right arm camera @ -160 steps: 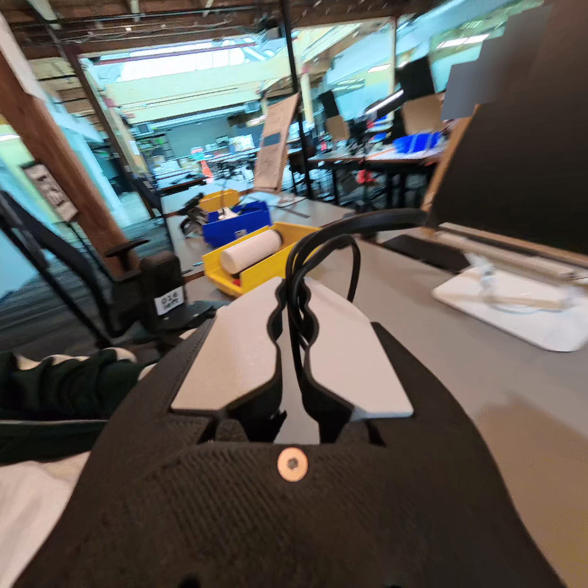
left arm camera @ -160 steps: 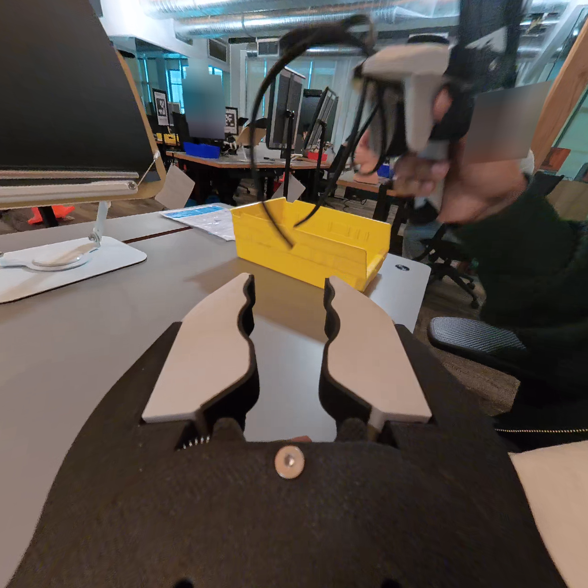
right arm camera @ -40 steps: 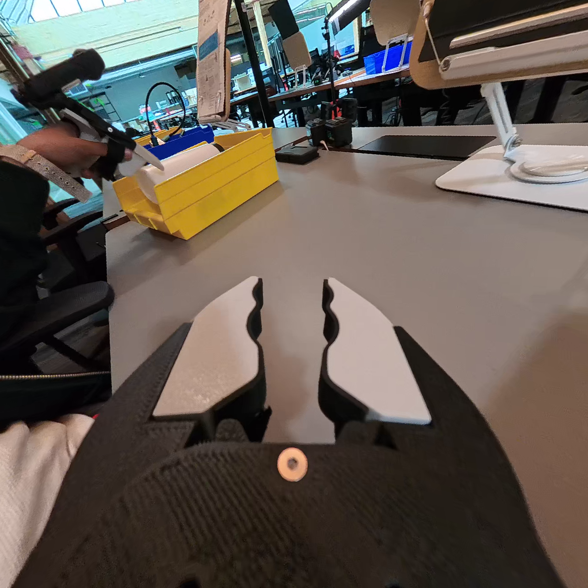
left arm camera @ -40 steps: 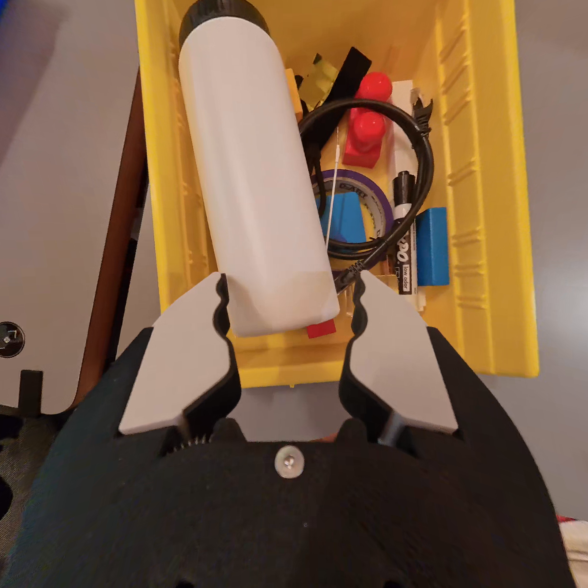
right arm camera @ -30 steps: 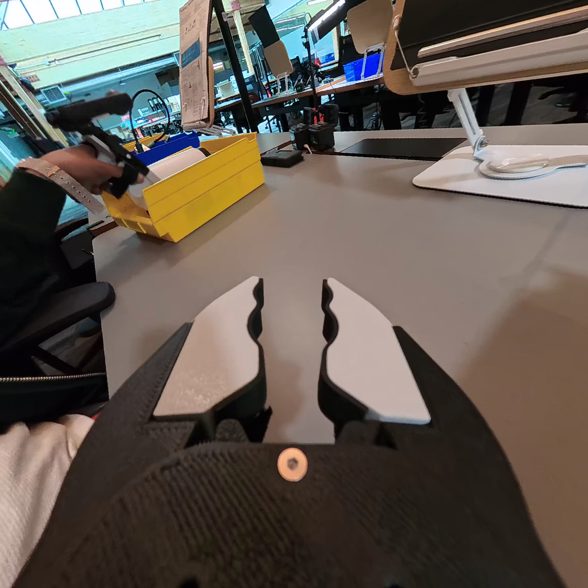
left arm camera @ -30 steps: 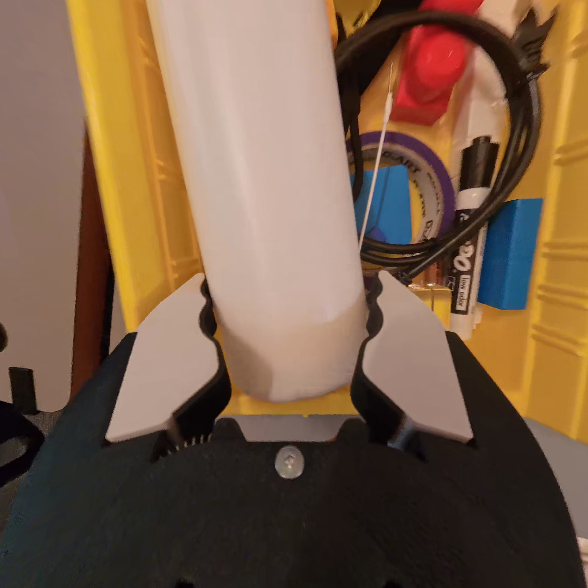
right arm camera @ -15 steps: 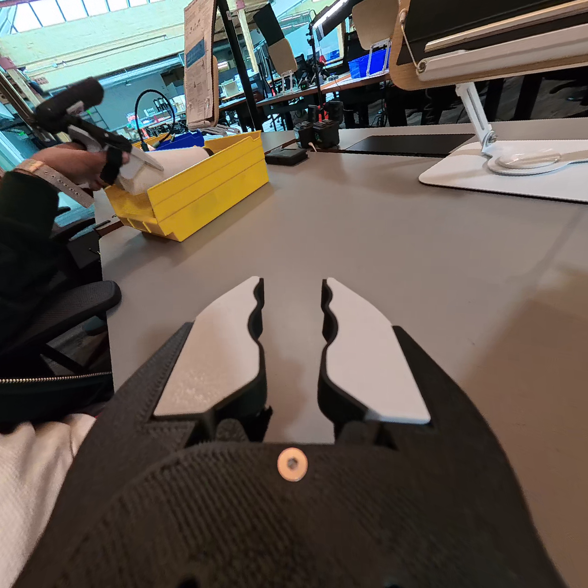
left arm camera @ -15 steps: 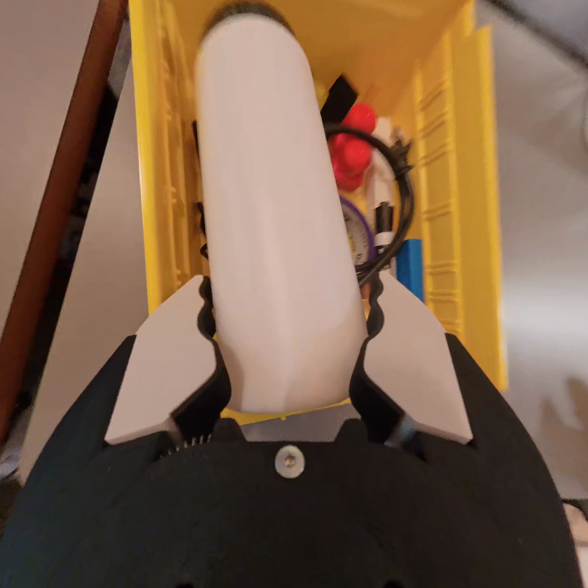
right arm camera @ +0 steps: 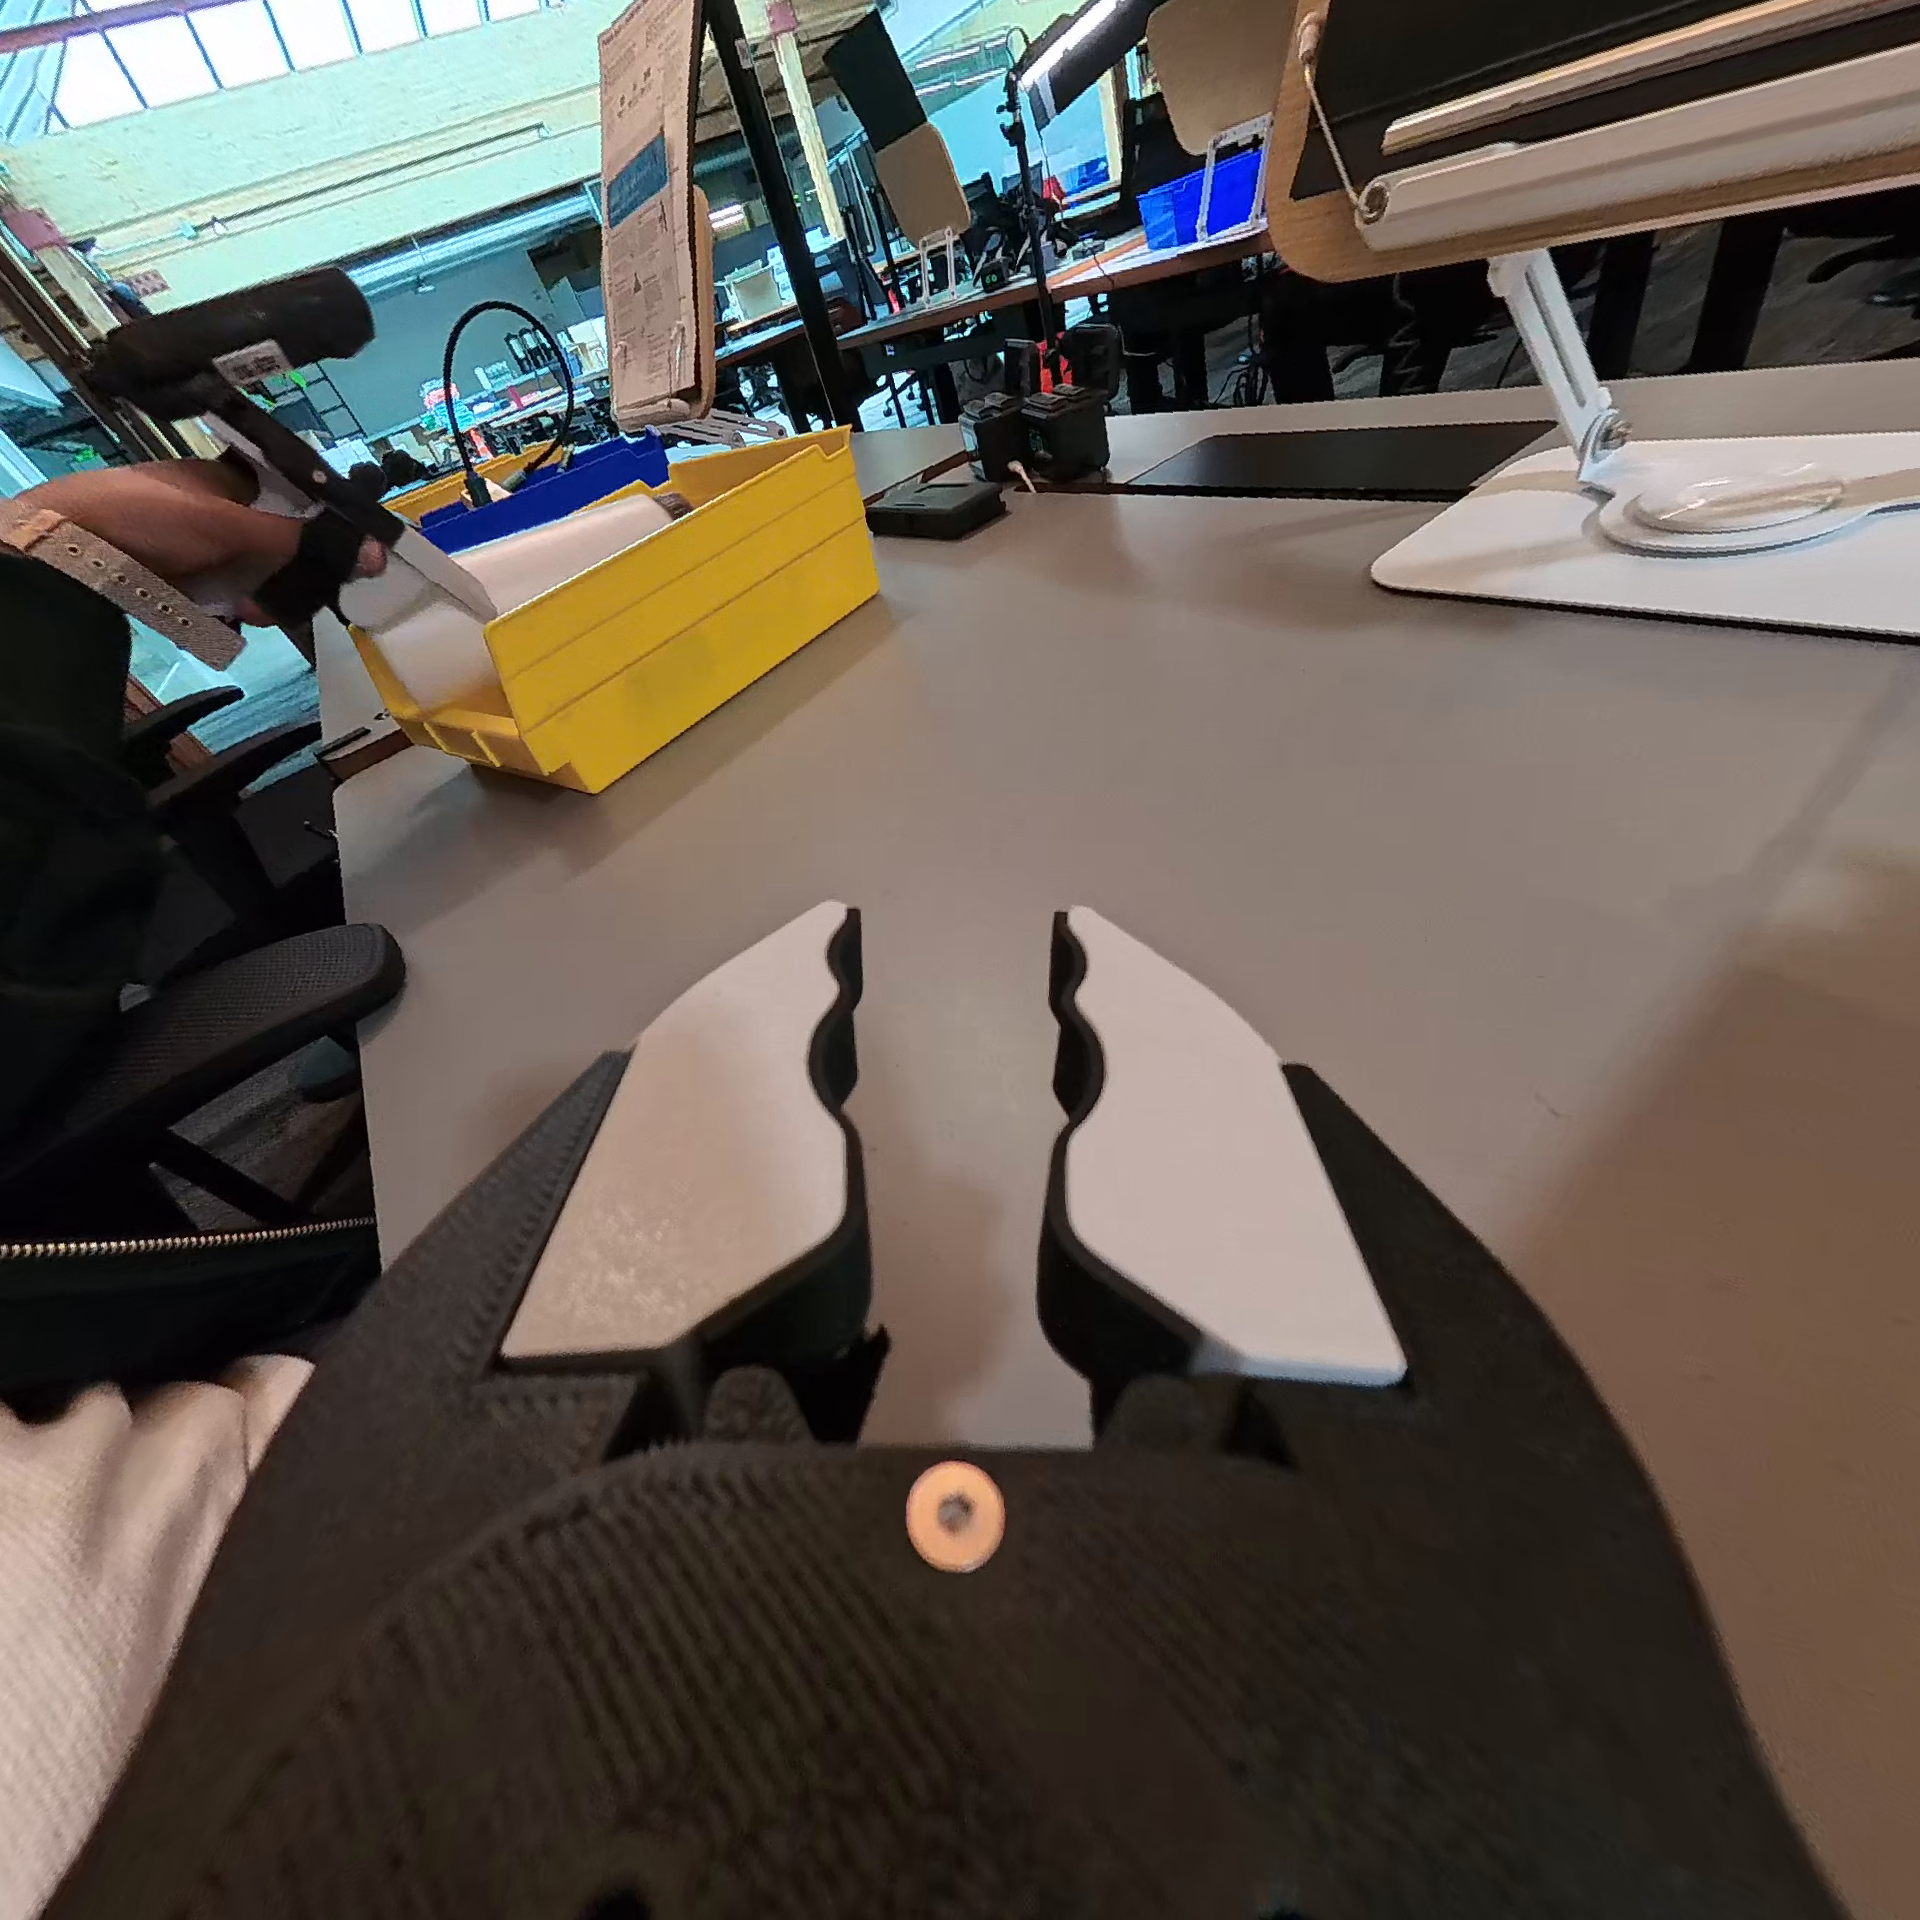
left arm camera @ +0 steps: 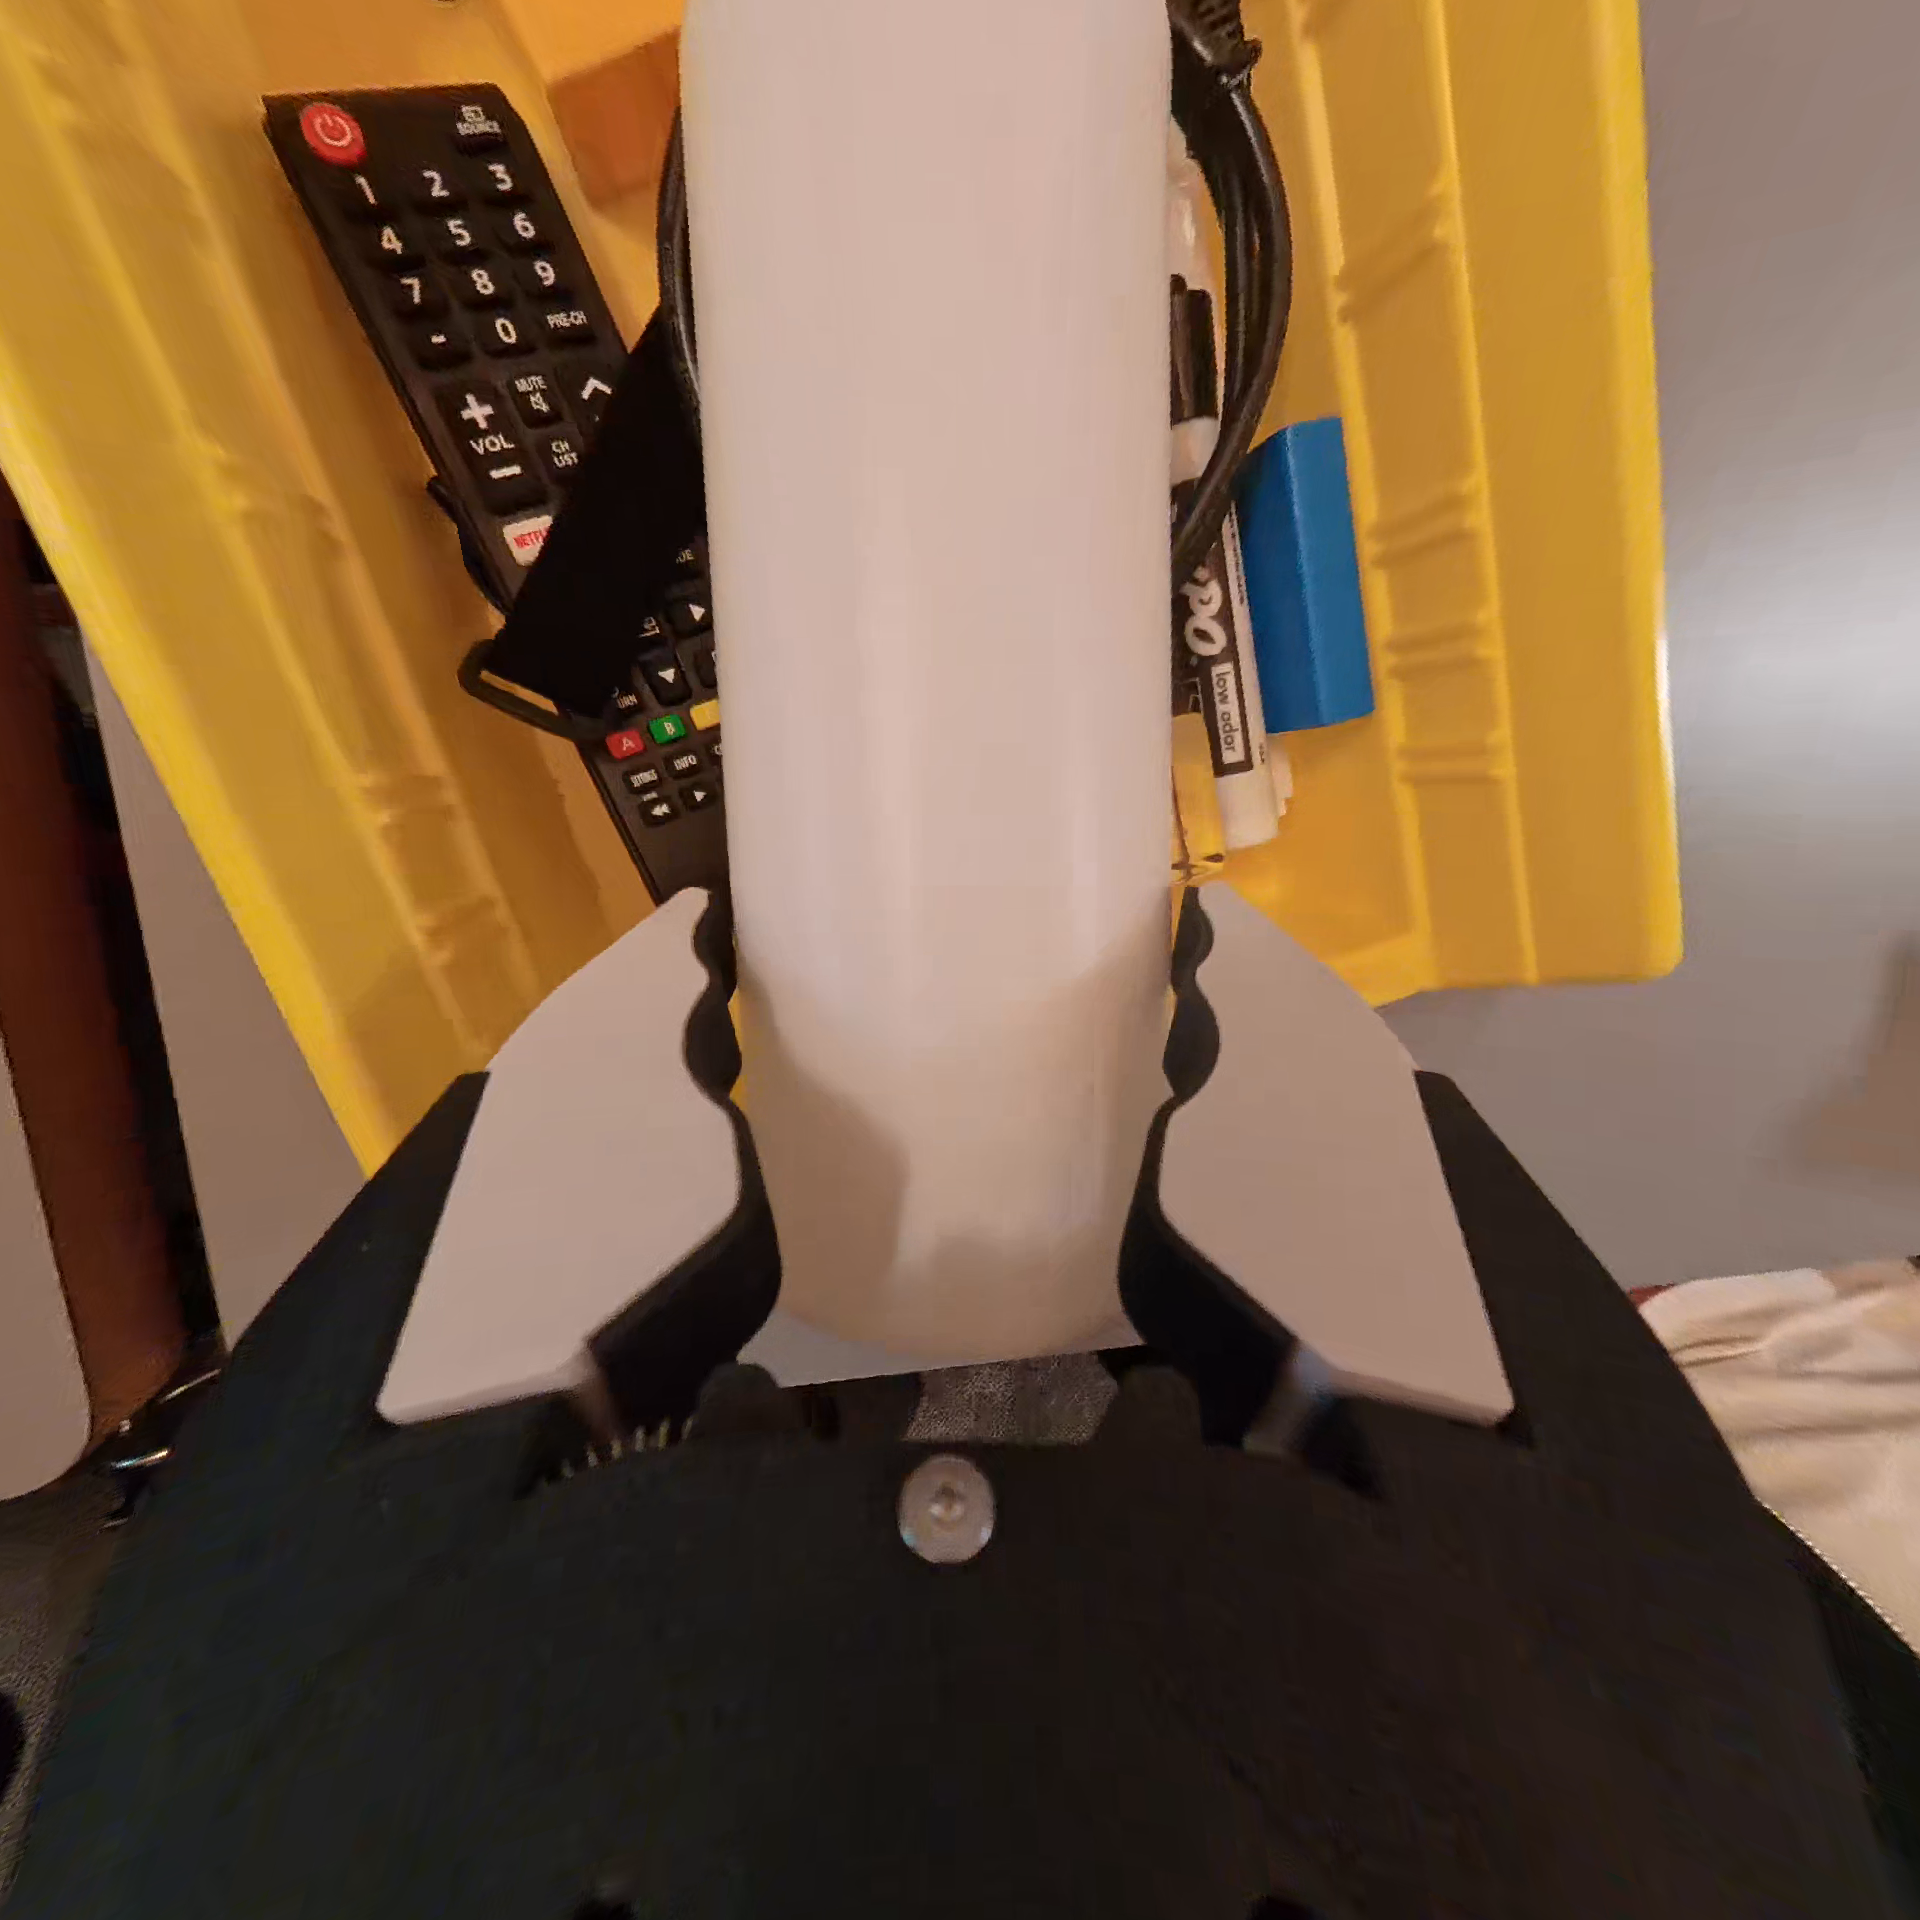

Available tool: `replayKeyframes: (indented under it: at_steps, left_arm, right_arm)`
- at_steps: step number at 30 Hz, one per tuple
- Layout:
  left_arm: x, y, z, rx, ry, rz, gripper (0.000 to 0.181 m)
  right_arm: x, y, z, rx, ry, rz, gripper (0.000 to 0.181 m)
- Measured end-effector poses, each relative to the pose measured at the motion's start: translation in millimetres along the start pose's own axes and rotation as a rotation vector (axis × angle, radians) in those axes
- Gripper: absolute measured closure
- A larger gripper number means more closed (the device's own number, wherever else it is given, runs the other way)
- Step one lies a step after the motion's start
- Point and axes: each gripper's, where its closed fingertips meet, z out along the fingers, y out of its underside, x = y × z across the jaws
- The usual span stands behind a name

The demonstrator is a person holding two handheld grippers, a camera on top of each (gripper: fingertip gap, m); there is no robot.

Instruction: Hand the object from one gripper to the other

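On my left wrist view, the left gripper (left arm camera: 951, 935) is clamped on the bottom end of a white bottle (left arm camera: 935, 520), both fingers (left arm camera: 582, 1164) pressed against its sides. The bottle runs straight away from the camera over the yellow bin (left arm camera: 1455, 520) and hides much of what lies inside. To its left in the bin I can see a black remote control (left arm camera: 457, 343) with a black strap (left arm camera: 613, 561) lying across it. To its right there is a coiled black cable (left arm camera: 1252, 260), a marker (left arm camera: 1216, 665) and a blue block (left arm camera: 1304, 571) against the bin's right wall. The grey table (left arm camera: 1787, 520) shows beyond that wall. The picture is a little blurred, so I cannot tell whether the bottle touches the things under it.

On my right wrist view, the right gripper (right arm camera: 956, 925) sits low over the grey table (right arm camera: 1247, 779), its fingers (right arm camera: 727, 1143) spread with nothing between them. Far off to the left I see the yellow bin (right arm camera: 675, 644) near the table's edge, and the left gripper (right arm camera: 416, 592) gripping the bottle (right arm camera: 540, 561) at the bin's near end, with the bottle sloping up above the rim. A hand (right arm camera: 177, 530) holds that gripper. A white stand base (right arm camera: 1662, 540) rests on the table to the right, well apart from the bin.
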Motion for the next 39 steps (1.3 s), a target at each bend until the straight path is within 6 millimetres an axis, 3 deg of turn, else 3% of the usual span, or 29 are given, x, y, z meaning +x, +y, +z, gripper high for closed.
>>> replayKeyframes:
  at_steps: [3, 9, 14, 17, 23, 27, 30, 33, 36, 39]
  left_arm:
    - [-2, 2, 2, -0.026, -0.042, 0.017, 0.095]
    - [-16, 11, 4, -0.151, -0.237, 0.066, 0.071]
    - [-25, 10, 14, -0.250, -0.398, 0.112, 0.068]
    - [-33, 9, 22, -0.285, -0.468, 0.111, 0.076]
    - [-21, 7, 25, -0.211, -0.317, 0.050, 0.075]
    - [-25, -5, 8, -0.072, -0.261, -0.004, 0.077]
    - [-19, -24, -21, 0.101, -0.209, -0.010, 0.078]
    - [12, -57, -62, 0.364, -0.105, 0.058, 0.078]
    - [79, -97, -110, 0.721, 0.163, 0.187, 0.078]
    - [148, -120, -159, 1.089, 0.433, 0.305, 0.079]
  right_arm:
    - [0, 0, 0, 0.000, -0.001, 0.003, 0.146]
    - [0, 2, 1, -0.012, -0.007, 0.010, 0.146]
    - [-1, 3, 2, -0.014, -0.010, 0.007, 0.146]
    - [-1, 3, 2, -0.013, -0.012, 0.010, 0.146]
    - [-2, 3, 2, -0.015, -0.013, 0.012, 0.146]
    - [-2, 3, 2, -0.015, -0.012, 0.011, 0.146]
    - [-1, 3, 3, -0.015, -0.013, 0.018, 0.146]
    - [0, 2, 2, -0.009, -0.015, 0.028, 0.146]
    - [0, 1, 1, 0.003, -0.017, 0.041, 0.146]
    - [0, -1, 0, 0.011, -0.018, 0.043, 0.146]
